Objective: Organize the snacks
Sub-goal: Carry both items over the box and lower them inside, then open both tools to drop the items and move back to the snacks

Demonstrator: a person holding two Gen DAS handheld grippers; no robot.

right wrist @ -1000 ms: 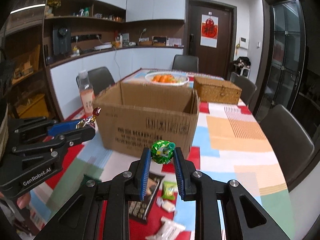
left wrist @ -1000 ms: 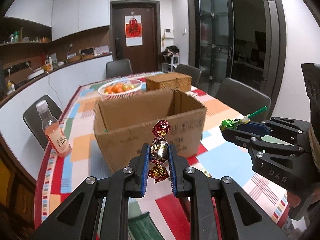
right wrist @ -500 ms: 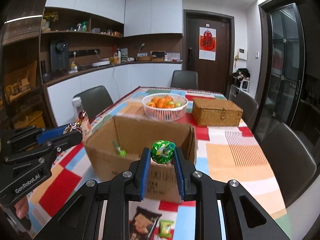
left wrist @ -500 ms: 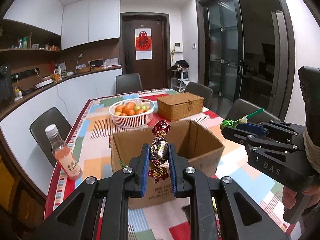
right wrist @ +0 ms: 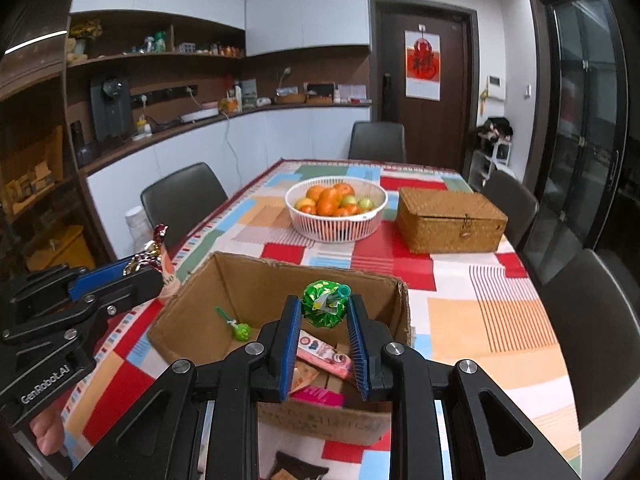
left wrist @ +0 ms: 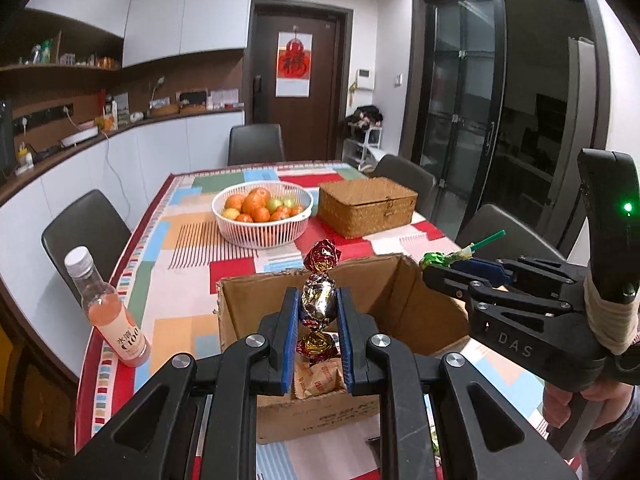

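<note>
1. Low in the left wrist view, the left gripper pinches a foil-wrapped candy, silver in the middle with red twisted ends, which stands upright between the blue pads.
2. Low in the right wrist view, the right gripper is clamped on a green-wrapped lollipop; in the left wrist view its green stick points to the upper right.
3. Both grippers hang above the open cardboard box at the centre of the frame. Inside lie a small green lollipop at left, a pink packet and other wrapped snacks.
4. Below the box in the right wrist view, a dark snack bag lies on the patchwork tablecloth.
5. At the left of the left wrist view, a bottle of pink drink stands near the table edge.
6. Further up the frame sit a white basket of fruit and, to its right, a closed wicker box.
7. Dark chairs ring the table; a brown door closes the far wall.
</note>
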